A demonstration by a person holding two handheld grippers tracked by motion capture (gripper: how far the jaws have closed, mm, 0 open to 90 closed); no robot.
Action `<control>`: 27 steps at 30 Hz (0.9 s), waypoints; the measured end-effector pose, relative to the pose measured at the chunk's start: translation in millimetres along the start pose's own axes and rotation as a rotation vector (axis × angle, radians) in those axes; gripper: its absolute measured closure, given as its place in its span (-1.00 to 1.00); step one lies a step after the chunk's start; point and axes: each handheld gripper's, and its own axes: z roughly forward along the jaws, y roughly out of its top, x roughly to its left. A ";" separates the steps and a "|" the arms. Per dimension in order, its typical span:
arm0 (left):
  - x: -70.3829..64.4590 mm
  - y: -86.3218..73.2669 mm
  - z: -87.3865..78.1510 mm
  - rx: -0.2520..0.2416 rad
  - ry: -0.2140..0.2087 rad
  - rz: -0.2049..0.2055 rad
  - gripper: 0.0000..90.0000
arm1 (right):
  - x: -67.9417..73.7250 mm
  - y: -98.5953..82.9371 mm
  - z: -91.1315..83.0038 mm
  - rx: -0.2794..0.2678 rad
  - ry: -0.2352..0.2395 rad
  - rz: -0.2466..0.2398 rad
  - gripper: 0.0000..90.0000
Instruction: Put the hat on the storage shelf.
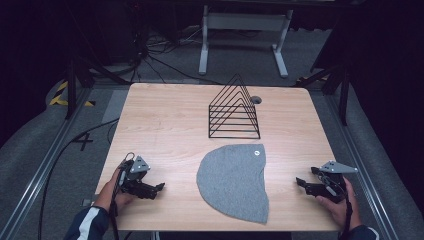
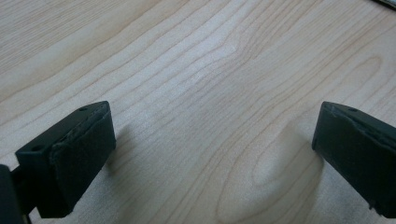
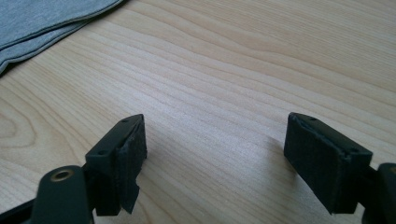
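High view: a light wooden worktop (image 1: 165, 120) is seen, with a grey cloth (image 1: 232, 182) laid flat at its near middle; a small white tag is noted at the cloth's far right corner. A black wire rack (image 1: 234, 111) of triangular dividers is set upright just beyond the cloth, apart from it. The left gripper (image 1: 159, 188) is held low at the near left, pointed toward the cloth, well apart from it. The right gripper (image 1: 299, 182) is held at the near right, pointed left toward the cloth, near its right edge.

Left gripper view: the jaws are spread wide and released over bare wood; nothing is held.

Right gripper view: the jaws are likewise spread and empty. The cloth's hemmed edge (image 3: 46, 23) is recorded at the far left, clear of the jaws.
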 end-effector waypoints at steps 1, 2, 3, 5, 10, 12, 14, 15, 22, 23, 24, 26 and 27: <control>-0.7 0.6 0.0 0.009 -0.007 -0.006 -1.00 | 0.0 -0.1 -0.1 0.000 0.000 0.000 -0.52; -0.4 1.2 0.2 0.009 -0.006 0.002 -1.00 | 0.0 -0.1 -0.1 0.000 0.000 0.000 -0.52; -0.9 1.7 1.1 0.008 -0.017 0.002 -1.00 | 0.0 -0.1 -0.1 0.000 0.000 0.000 -0.52; -1.3 2.1 1.4 0.008 -0.019 0.009 -1.00 | 0.2 0.1 0.2 -0.001 -0.002 0.004 -0.52; -3.4 3.0 0.1 0.022 -0.053 0.056 -0.97 | 0.2 0.6 0.5 -0.001 -0.001 0.008 -0.52; -4.3 5.5 -0.8 0.041 -0.063 0.062 -0.94 | 0.0 0.9 0.3 0.002 -0.001 0.011 -0.52; -6.6 8.5 -2.2 0.047 -0.087 0.095 -0.82 | -0.2 1.0 0.5 0.002 -0.001 0.010 -0.52; -8.8 9.9 -2.2 0.039 -0.106 0.117 -0.70 | -0.3 1.0 0.5 0.002 -0.001 0.010 -0.52; -33.8 34.9 4.0 -0.004 -0.199 0.174 -0.38 | -0.2 0.5 0.5 0.001 -0.003 0.005 -0.52; -38.5 38.9 4.8 -0.023 -0.210 0.177 -0.33 | -0.1 0.5 0.5 0.001 -0.004 0.004 -0.52; -43.3 43.0 5.5 -0.032 -0.217 0.195 -0.29 | -0.1 0.4 0.4 0.000 -0.004 0.004 -0.52; -55.6 49.4 9.0 -0.044 -0.238 0.226 -0.21 | 0.2 0.3 0.2 -0.002 -0.003 0.008 -0.52; -62.0 52.5 11.5 -0.047 -0.251 0.246 -0.16 | 0.2 0.3 0.1 -0.001 -0.003 0.007 -0.52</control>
